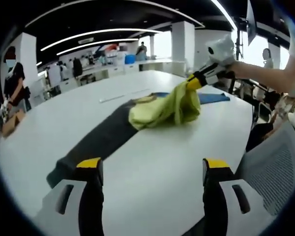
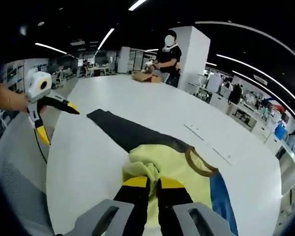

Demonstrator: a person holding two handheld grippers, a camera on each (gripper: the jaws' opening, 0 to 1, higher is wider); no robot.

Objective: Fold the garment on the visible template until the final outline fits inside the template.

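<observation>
Yellow garment (image 2: 152,169) is pinched by the right tool (image 2: 153,183); the dark template (image 1: 101,140) stretches lengthwise toward the released left tool (image 1: 152,169).

The garment (image 1: 164,109) lies bunched on the template (image 1: 101,140), on the table (image 1: 152,172); a person (image 2: 168,58) stands at the table's far end.

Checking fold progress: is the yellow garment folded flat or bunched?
Bunched: the yellow garment is a crumpled heap, one end lifted by the right gripper, jaws shut on it.
</observation>
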